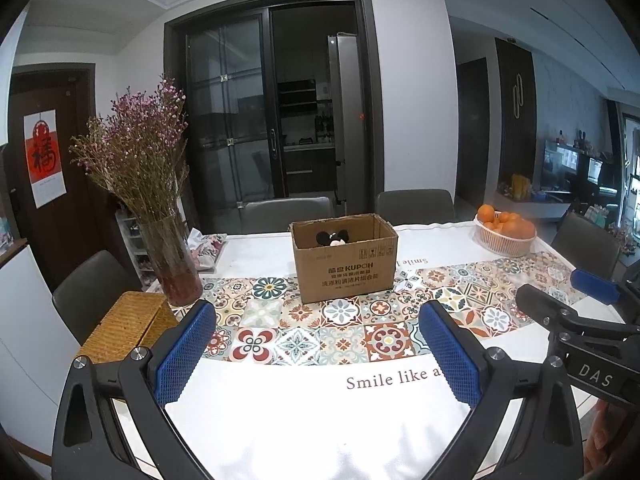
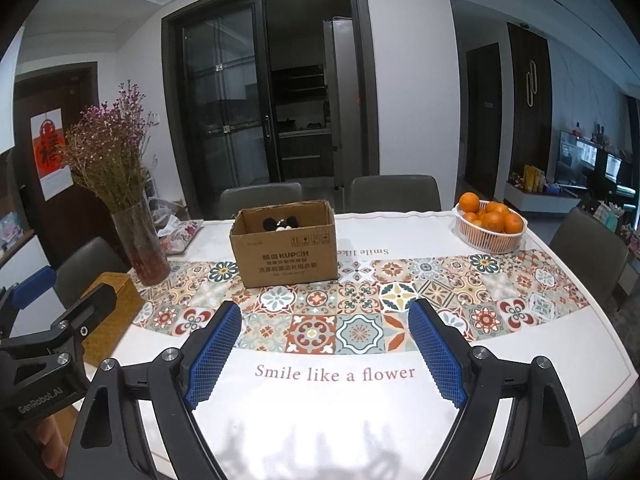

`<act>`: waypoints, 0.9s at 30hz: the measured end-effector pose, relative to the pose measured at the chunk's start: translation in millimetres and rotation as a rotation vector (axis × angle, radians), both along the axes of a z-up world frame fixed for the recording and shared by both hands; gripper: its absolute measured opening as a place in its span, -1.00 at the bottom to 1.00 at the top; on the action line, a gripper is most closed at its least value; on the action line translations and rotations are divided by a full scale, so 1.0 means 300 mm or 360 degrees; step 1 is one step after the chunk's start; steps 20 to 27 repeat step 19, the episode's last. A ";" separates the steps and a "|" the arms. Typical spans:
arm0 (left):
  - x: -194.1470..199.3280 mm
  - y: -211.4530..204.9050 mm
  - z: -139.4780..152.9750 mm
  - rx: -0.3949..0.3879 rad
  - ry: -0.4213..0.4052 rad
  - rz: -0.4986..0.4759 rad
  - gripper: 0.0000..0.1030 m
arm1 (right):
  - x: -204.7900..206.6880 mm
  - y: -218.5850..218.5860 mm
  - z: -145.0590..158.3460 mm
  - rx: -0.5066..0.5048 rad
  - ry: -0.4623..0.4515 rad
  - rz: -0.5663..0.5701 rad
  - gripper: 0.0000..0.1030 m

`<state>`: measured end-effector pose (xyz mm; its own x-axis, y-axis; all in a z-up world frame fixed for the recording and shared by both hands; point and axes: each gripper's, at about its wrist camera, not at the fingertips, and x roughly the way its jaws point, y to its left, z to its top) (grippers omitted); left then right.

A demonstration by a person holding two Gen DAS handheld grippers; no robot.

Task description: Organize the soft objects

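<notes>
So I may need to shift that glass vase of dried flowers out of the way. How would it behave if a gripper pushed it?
The glass vase is tall and narrow with a wide spray of dried flowers above, so a push high up would probably tip it. Smooth glass may slip between the jaws. It stands on the tablecloth, so a low push might drag or bunch the cloth.

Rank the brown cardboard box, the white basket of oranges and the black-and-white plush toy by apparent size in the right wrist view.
1. Brown cardboard box, largest.
2. White basket of oranges, though it sits farther back, which may shrink it.
3. Black-and-white plush toy, smallest; only its top shows above the box rim.
</notes>
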<state>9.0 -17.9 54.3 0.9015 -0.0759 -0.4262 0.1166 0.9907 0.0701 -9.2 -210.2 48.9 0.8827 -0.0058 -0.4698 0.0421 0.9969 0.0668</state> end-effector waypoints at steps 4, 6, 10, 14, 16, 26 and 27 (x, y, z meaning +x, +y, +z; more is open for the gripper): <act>-0.007 -0.003 0.001 0.0005 -0.0008 -0.0005 1.00 | -0.010 -0.005 -0.004 -0.0002 0.0006 -0.0007 0.68; -0.010 -0.006 0.002 0.0008 -0.0011 -0.0010 1.00 | -0.016 -0.009 -0.006 -0.0001 0.0006 -0.0015 0.68; -0.015 -0.012 0.002 0.0016 -0.0018 -0.0017 1.00 | -0.018 -0.014 -0.010 0.0008 0.0010 -0.0026 0.68; -0.017 -0.013 -0.003 0.0019 -0.0019 -0.0013 1.00 | -0.017 -0.014 -0.014 0.0011 0.0018 -0.0032 0.68; -0.015 -0.014 -0.004 0.0020 -0.0016 -0.0015 1.00 | -0.016 -0.014 -0.015 0.0011 0.0019 -0.0031 0.68; -0.010 -0.017 -0.008 0.0018 -0.0011 -0.0010 1.00 | -0.012 -0.014 -0.015 0.0010 0.0020 -0.0035 0.68; -0.010 -0.017 -0.008 0.0018 -0.0011 -0.0010 1.00 | -0.012 -0.014 -0.015 0.0010 0.0020 -0.0035 0.68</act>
